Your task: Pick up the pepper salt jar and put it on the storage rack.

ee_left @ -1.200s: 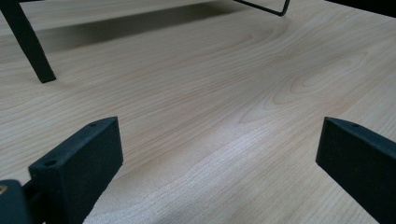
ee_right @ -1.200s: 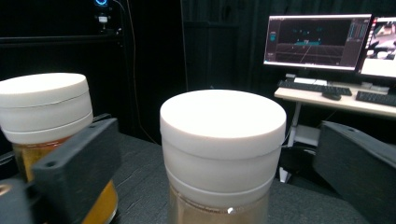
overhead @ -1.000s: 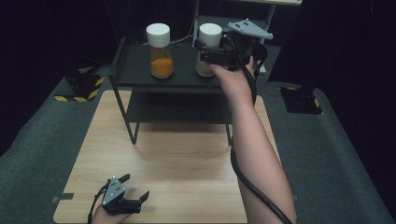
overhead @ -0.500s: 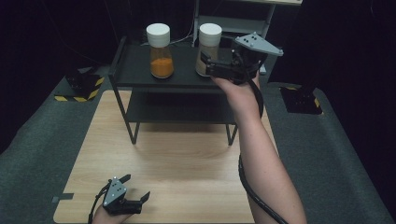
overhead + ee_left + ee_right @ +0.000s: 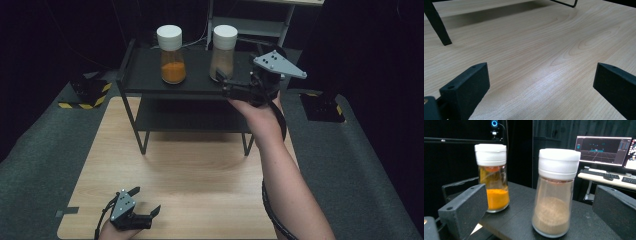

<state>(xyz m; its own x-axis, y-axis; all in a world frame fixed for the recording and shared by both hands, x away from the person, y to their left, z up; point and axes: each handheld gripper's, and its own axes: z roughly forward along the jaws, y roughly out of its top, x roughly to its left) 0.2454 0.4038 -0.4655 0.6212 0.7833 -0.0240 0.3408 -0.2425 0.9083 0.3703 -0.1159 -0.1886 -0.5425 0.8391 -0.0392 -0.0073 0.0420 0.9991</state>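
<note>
right gripper (image 5: 223,83), at upper middle of the high view, has jaws wide open, holding nothing, just beside the glass jar of brown powder with white cap (image 5: 223,52) on the black metal shelf (image 5: 150,80). left gripper (image 5: 148,207), low at bottom left over the pale wooden table (image 5: 200,180), is also wide open and empty.

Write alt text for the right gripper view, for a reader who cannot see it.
Two white-capped glass jars stand on a black shelf: a brown powder jar close between the open black jaws of the right gripper, and an orange powder jar farther left. A lit monitor glows behind.
</note>
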